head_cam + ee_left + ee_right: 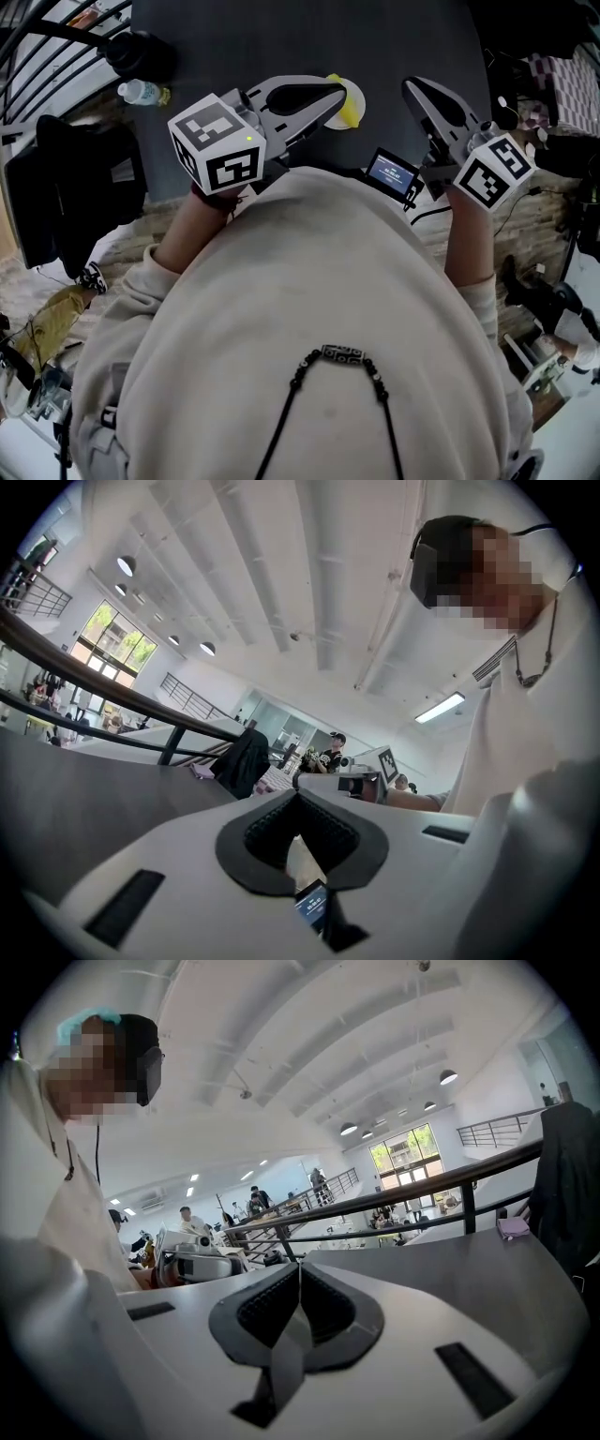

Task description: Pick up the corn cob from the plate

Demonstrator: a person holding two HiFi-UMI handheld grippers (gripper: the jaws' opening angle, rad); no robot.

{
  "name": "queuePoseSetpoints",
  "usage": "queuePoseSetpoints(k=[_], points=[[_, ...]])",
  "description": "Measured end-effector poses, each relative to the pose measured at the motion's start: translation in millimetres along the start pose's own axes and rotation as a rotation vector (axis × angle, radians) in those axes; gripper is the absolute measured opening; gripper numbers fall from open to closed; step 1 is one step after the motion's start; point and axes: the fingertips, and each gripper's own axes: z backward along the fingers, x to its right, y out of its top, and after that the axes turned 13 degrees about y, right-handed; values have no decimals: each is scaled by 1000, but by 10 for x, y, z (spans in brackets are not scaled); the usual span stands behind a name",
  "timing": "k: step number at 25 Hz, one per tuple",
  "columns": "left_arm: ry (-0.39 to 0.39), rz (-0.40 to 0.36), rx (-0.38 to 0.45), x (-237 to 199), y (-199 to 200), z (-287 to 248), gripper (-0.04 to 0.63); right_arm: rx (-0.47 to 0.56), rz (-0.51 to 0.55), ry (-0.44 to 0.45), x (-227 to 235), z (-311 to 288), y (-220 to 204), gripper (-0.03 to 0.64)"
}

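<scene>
A yellow corn cob (351, 108) lies on a small white plate (357, 93) on the dark table (281, 37), near its front edge. My left gripper (339, 92) is shut and empty, and its tips reach over the plate's left side, hiding part of the cob. My right gripper (411, 86) is also shut and empty, just right of the plate. In the left gripper view the jaws (298, 796) meet and in the right gripper view the jaws (300, 1267) do too. Neither gripper view shows the cob or plate.
A small lit screen (392, 173) sits between my hands. A water bottle (141, 92) and a black object (136, 52) stand at the table's left. A railing and a dark jacket (567, 1176) are beyond the table. My own torso fills the lower head view.
</scene>
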Motion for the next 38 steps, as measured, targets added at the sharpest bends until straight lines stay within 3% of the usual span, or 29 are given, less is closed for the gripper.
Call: queuePoseSetpoints(k=[13,23,38], points=[[107,32,57,-263,64,313,5,-54,24,90,2,-481,89,15],[107,22,60,-191,25,313,5,-150,23,102,28,-514,-38,17],[155,56,75,-220,-61,427,5,-207,11,117,87,-645,-207,32]])
